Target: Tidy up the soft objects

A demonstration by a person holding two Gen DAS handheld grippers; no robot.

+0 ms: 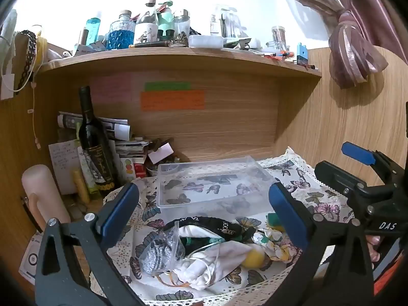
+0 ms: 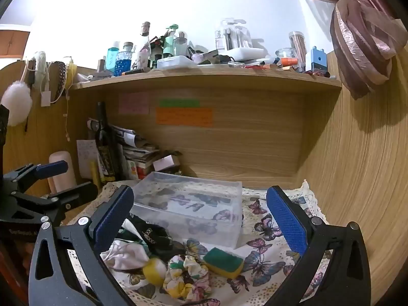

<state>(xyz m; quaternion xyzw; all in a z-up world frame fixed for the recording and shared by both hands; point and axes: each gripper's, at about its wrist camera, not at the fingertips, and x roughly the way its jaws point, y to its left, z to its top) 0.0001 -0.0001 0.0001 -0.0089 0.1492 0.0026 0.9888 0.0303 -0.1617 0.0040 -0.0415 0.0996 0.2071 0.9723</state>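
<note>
A pile of soft things lies on the butterfly cloth in front of a clear plastic box, which also shows in the left wrist view. The pile holds a white drawstring pouch, a black band, a yellow ball, a floral scrunchie, a green-yellow sponge and a bagged steel scourer. My left gripper is open above the pile. My right gripper is open above the scrunchie and sponge. Both are empty.
A dark wine bottle, papers and a pink cylinder crowd the back left. A wooden shelf overhead carries several bottles. Wooden walls close the back and right. A tied curtain hangs at the upper right.
</note>
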